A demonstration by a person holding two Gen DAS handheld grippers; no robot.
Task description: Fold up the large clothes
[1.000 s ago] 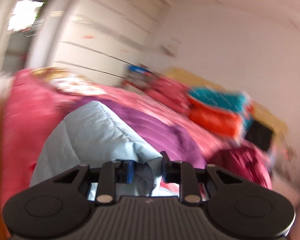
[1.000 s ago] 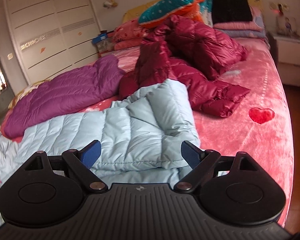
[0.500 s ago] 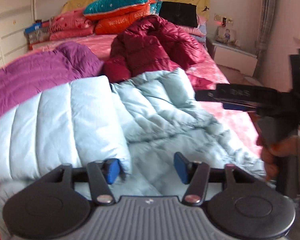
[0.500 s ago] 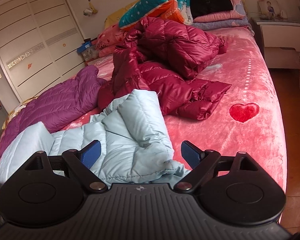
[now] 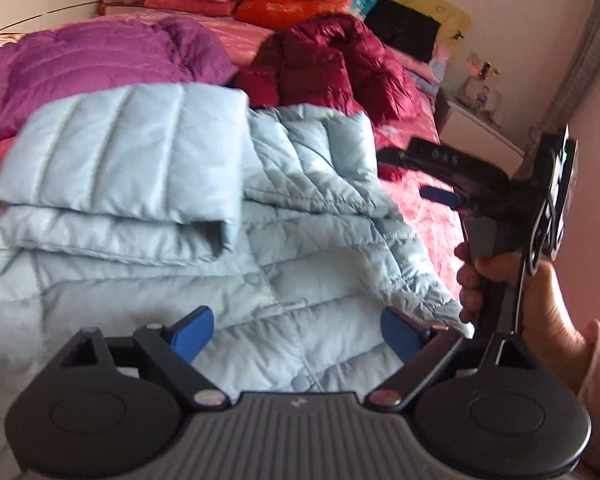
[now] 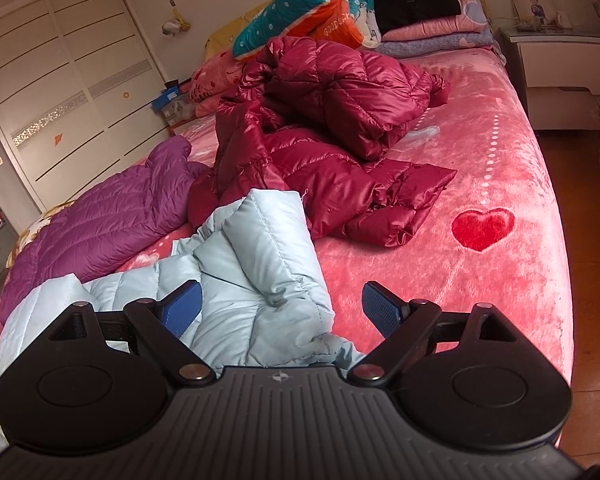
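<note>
Bedroom, pink bed (image 6: 480,152): pale blue jacket (image 5: 220,240) laid at the near edge, one panel already folded over its left part. Purple jacket (image 6: 100,216) and maroon jacket (image 6: 332,128) lie behind, unfolded. Left gripper (image 5: 296,330): jaws opening wide over the blue quilting, nothing held. Right gripper (image 6: 280,308): spread wide, empty, above the jacket's right flap. Step judged: side folds. Next called for: the right flap grasped and laid across.

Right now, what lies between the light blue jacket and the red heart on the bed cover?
Only bare pink bed cover between the light blue jacket and the red heart; the right wrist view shows it.
</note>
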